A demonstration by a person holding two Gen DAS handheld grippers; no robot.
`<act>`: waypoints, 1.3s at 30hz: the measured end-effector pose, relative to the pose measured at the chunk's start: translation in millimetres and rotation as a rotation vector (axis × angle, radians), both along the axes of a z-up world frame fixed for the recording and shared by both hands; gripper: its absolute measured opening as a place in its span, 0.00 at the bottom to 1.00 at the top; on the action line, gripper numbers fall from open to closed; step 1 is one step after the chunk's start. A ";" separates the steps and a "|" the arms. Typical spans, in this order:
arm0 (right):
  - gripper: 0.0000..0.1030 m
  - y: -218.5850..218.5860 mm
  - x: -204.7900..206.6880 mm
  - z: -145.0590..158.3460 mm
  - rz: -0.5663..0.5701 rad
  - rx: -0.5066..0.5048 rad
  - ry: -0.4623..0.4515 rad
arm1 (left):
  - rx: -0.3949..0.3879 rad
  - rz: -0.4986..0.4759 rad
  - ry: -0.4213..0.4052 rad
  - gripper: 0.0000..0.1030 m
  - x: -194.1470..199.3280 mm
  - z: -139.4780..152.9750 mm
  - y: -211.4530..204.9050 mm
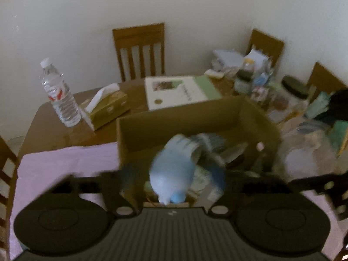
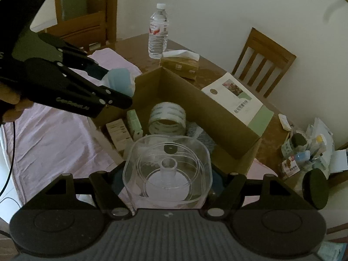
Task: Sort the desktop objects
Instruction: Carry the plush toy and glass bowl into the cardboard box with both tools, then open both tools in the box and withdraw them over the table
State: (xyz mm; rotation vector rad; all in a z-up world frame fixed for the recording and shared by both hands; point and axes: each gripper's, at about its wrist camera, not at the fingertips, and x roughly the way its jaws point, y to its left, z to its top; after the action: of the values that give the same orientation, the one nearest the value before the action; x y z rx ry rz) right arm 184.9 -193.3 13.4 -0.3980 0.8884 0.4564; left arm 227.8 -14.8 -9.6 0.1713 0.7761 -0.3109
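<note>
An open cardboard box (image 1: pixel 174 117) stands on the table, its far wall (image 2: pixel 217 113) also seen from the right wrist. Inside lie a roll of clear tape (image 2: pixel 167 117), a pale green carton (image 2: pixel 134 121) and small white cartons (image 2: pixel 119 132). My left gripper (image 1: pixel 174 174) is over the box's near left corner with its jaws wide apart. A blurred light blue object (image 1: pixel 171 174) sits in the gap, and neither pad presses on it. The right wrist view shows that gripper (image 2: pixel 116 86) and the blue object (image 2: pixel 119 80) too. My right gripper (image 2: pixel 167 178) is shut on a clear square plastic container (image 2: pixel 167 167) above the box's near edge.
A pink cloth (image 2: pixel 54 134) covers the near table. Behind the box are a water bottle (image 1: pixel 59 95), a tissue box (image 1: pixel 108 106) and a white-and-green booklet (image 1: pixel 180 91). Jars, packets and papers (image 1: pixel 271 91) crowd the right end. Wooden chairs (image 1: pixel 139 50) stand against the wall.
</note>
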 end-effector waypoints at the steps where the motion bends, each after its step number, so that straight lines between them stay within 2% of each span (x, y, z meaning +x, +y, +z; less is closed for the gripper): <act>1: 0.77 -0.4 1.6 0.2 -0.004 -0.001 0.000 | 0.004 0.007 -0.013 0.88 0.4 -1.5 1.2; 8: 0.77 -3.5 17.9 0.0 -0.028 -0.004 -0.001 | -0.034 0.012 0.029 0.89 -7.1 -4.6 10.4; 12: 0.77 -4.9 31.5 -2.5 -0.037 -0.007 -0.002 | -0.024 -0.024 0.067 0.89 -20.9 -6.0 12.5; 15: 0.77 -7.0 43.9 -5.4 -0.044 -0.005 0.000 | 0.001 -0.022 0.062 0.90 -36.4 -8.4 14.5; 19: 0.77 -10.5 63.5 -14.6 -0.060 -0.002 0.025 | 0.011 0.003 0.061 0.90 -53.6 -10.1 19.9; 26: 0.77 -13.3 93.8 -37.8 -0.084 -0.045 0.056 | -0.018 0.053 0.079 0.90 -64.7 -11.7 29.5; 31: 0.77 -20.5 120.5 -47.8 -0.142 -0.052 0.066 | -0.010 0.044 0.114 0.90 -69.4 -19.5 28.9; 34: 0.85 -27.0 130.2 -51.3 -0.182 -0.039 0.052 | -0.003 0.052 0.120 0.90 -73.3 -22.0 29.2; 37: 0.88 -31.4 132.5 -50.2 -0.202 -0.017 0.047 | -0.009 0.054 0.123 0.90 -77.3 -23.4 30.2; 39: 0.96 -33.1 130.0 -48.3 -0.208 -0.013 0.035 | -0.012 0.054 0.124 0.90 -79.3 -24.4 30.0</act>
State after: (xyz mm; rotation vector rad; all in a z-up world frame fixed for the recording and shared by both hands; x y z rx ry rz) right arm 314.9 -226.3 -34.9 -0.3064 0.9564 0.2671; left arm 148.5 15.3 -34.0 0.1197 0.9002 -0.2766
